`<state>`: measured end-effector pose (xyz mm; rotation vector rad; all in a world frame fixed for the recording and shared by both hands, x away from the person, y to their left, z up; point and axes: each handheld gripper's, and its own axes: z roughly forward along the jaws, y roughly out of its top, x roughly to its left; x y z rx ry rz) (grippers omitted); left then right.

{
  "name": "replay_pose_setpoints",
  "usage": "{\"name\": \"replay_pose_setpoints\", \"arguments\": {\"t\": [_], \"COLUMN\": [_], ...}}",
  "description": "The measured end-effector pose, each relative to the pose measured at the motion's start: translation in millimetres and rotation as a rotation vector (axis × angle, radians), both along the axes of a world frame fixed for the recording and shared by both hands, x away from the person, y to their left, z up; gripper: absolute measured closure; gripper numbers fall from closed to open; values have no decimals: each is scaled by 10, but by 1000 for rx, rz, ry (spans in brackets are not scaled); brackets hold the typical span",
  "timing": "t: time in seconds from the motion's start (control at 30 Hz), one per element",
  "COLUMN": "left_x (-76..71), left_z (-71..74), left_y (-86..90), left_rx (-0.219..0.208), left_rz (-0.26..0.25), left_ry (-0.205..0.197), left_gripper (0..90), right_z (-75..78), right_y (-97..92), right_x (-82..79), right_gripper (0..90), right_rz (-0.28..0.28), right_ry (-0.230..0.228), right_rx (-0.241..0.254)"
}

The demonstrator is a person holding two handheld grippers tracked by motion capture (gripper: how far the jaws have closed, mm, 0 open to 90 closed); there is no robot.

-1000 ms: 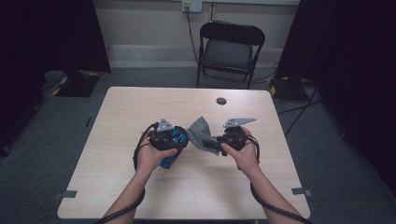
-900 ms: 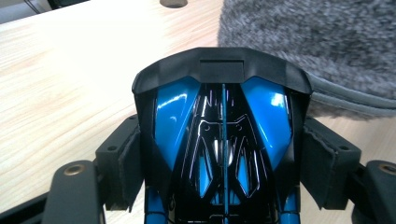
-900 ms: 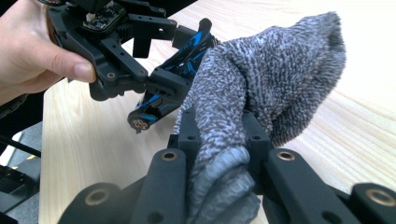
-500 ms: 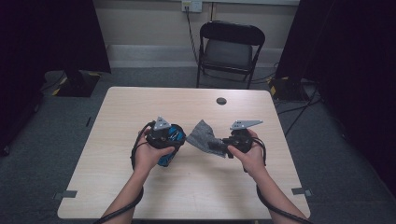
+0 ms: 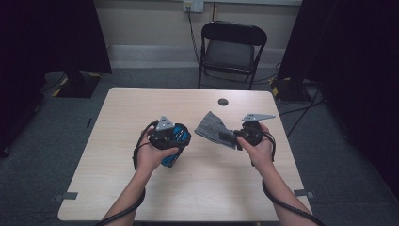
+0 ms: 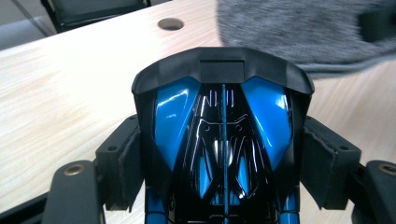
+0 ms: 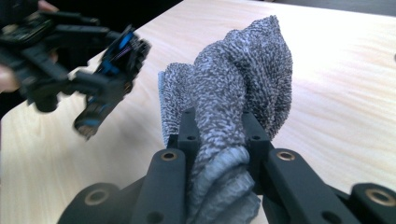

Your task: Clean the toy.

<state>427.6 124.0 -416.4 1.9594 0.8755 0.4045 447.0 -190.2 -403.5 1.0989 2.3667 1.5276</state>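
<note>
High view: left gripper (image 5: 175,136) is gripping a blue-black car (image 5: 173,147) above the table (image 5: 117,155), right gripper (image 5: 230,137) is pinching a grey cloth (image 5: 212,127) (hanging just off the tabletop), the two apart. Left gripper view: pads (image 6: 125,165) are pressing the car (image 6: 223,140) on both sides, cloth (image 6: 299,30) lying beyond it. Right gripper view: jaws are clenching the bunched cloth (image 7: 233,102), car (image 7: 109,79) off to the left.

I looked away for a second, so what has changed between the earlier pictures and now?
The right gripper, shut on the grey cloth, carried it toward the table's right side, away from the blue and black object. The left gripper kept its hold on that object and hardly moved. The table stayed otherwise as it was.
</note>
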Motion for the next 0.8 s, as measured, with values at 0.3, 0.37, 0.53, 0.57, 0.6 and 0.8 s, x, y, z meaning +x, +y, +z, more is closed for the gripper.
{"name": "replay_pose_setpoints", "arguments": {"t": [0.3,0.37,0.53,0.57,0.6,0.8], "left_x": [-48,-56,-78,-81,-84,-90], "left_z": [9,7,-12,-18,-21,-26], "left_y": [-120,-144,-206,-218,-226,-241], "left_rx": [6,9,16,16,18,24], "left_rz": [-39,-49,-66,-71,-74,-84], "left_ry": [-1,1,5,6,6,9], "left_gripper": [256,256,256,256,256,256], "right_z": [123,144,175,177,178,147], "right_y": [126,178,308,332,355,493], "right_x": [148,172,205,210,213,219], "right_gripper": [748,748,748,748,748,748], "right_rz": [-28,-23,-8,-7,-6,33], "right_ry": [-4,-4,-7,-7,-5,7], "right_rx": [8,5,2,5,8,5]}}
